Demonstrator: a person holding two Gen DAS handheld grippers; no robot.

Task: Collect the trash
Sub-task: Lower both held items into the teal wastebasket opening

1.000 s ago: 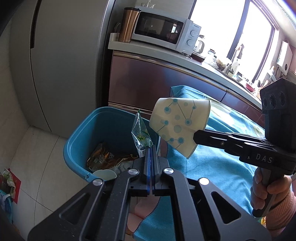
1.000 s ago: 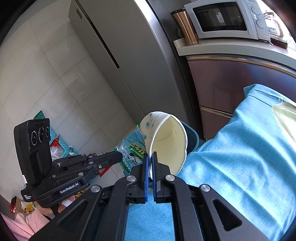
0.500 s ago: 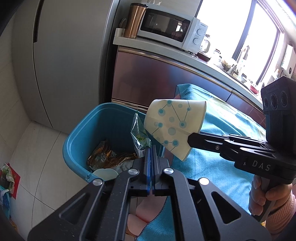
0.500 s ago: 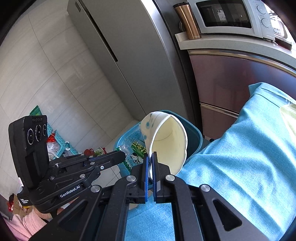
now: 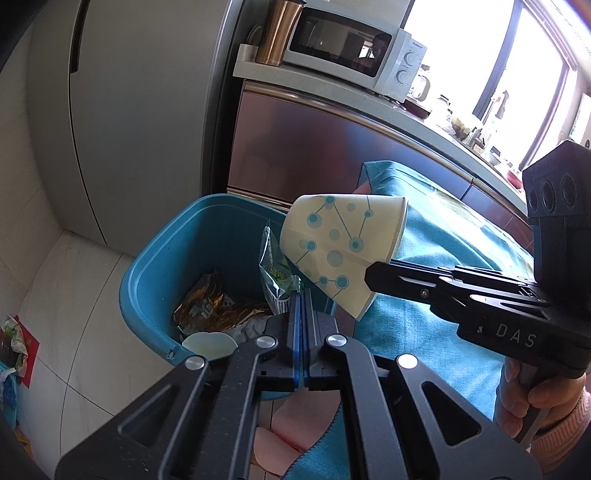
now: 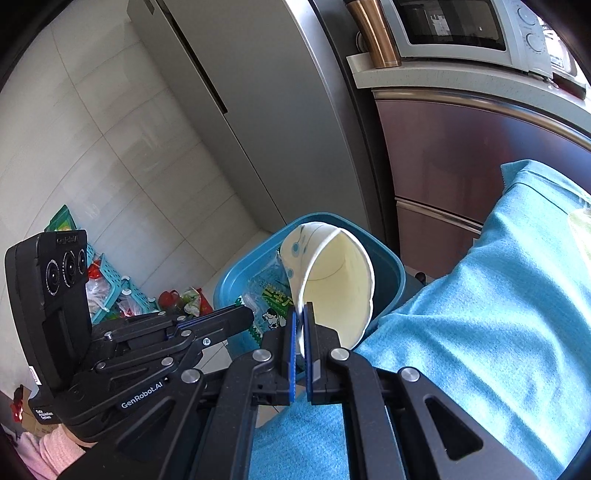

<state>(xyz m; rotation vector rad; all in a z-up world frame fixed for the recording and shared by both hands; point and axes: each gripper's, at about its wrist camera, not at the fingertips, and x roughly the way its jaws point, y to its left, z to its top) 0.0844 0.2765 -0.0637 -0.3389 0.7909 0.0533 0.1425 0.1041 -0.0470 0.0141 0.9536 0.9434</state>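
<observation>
My left gripper (image 5: 302,295) is shut on a clear green snack wrapper (image 5: 275,269) and holds it over the blue trash bin (image 5: 147,273). My right gripper (image 6: 303,314) is shut on the rim of a white paper cup with blue dots (image 6: 332,280), tilted on its side above the bin's (image 6: 388,266) near edge. The cup (image 5: 340,247) also shows in the left wrist view, just right of the wrapper. The bin holds a brown foil wrapper (image 5: 210,306) and a small white cup (image 5: 208,343). The wrapper (image 6: 269,299) shows beside the cup in the right wrist view.
A table with a light blue cloth (image 5: 443,258) stands right of the bin. A grey fridge (image 5: 140,110) and a counter with a microwave (image 5: 351,48) and copper tumbler (image 5: 277,33) are behind. A teal basket and loose trash (image 6: 110,291) lie on the tiled floor.
Both grippers have moved a little towards the bin with their loads. The cup now sits further over the bin's rim.
</observation>
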